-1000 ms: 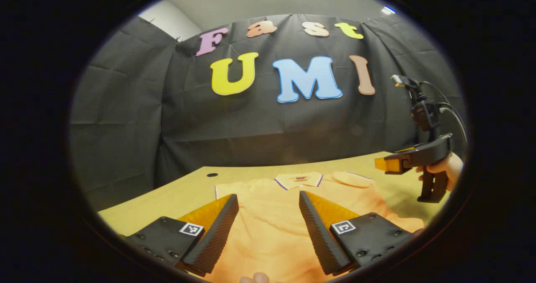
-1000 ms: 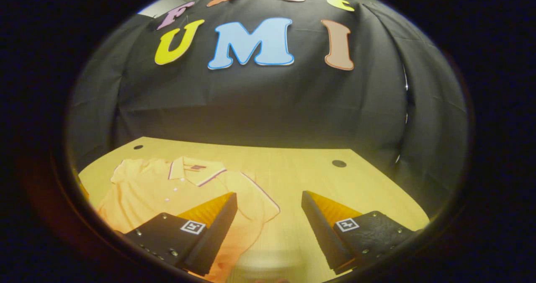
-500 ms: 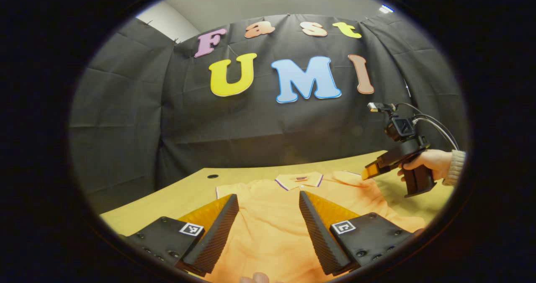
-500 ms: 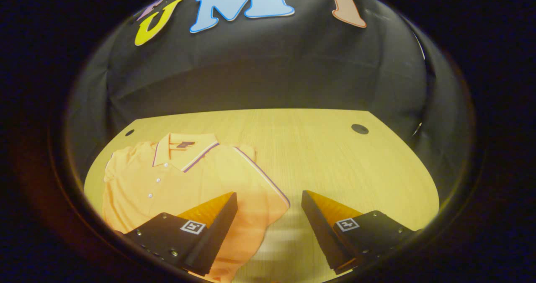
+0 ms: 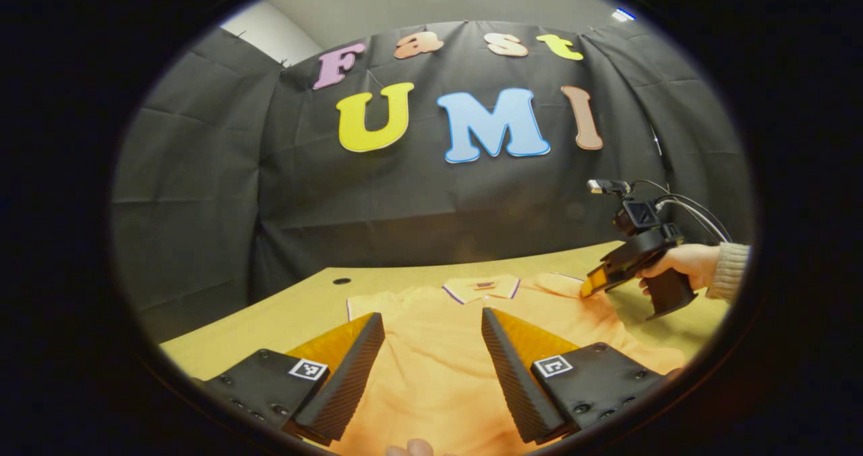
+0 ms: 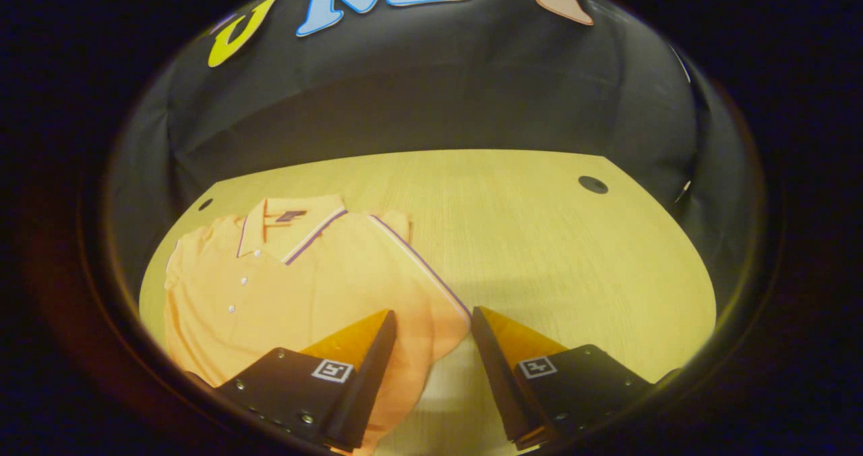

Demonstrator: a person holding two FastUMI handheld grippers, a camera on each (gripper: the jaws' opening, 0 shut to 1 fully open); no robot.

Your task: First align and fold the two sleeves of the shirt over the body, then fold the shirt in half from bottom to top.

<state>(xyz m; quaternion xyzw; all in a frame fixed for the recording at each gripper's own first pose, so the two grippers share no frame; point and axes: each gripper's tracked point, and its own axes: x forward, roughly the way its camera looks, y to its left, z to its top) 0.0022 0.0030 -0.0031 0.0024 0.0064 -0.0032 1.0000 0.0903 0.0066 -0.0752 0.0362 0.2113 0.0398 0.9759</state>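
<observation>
An orange polo shirt (image 5: 431, 334) lies flat, front up, on the wooden table (image 5: 290, 314), collar (image 5: 482, 287) away from me. My left gripper (image 5: 431, 368) hovers open over the shirt's lower body, nothing between its fingers. In the right gripper view the shirt (image 6: 270, 287) lies to the left, and its striped sleeve (image 6: 435, 321) reaches into the gap of my right gripper (image 6: 431, 355), which is open. In the left gripper view, a hand (image 5: 681, 260) holds the right gripper (image 5: 593, 282), tipped down at that sleeve (image 5: 559, 284).
The table (image 6: 539, 226) stretches bare to the right of the shirt, with a round hole (image 6: 592, 185) near its far right corner and another hole (image 6: 205, 204) beyond the shirt's shoulder. Black cloth walls close the booth behind the table.
The right gripper has come down and forward, tilting toward the shirt's sleeve, and its fingers stand a little closer together. The left gripper has stayed in place.
</observation>
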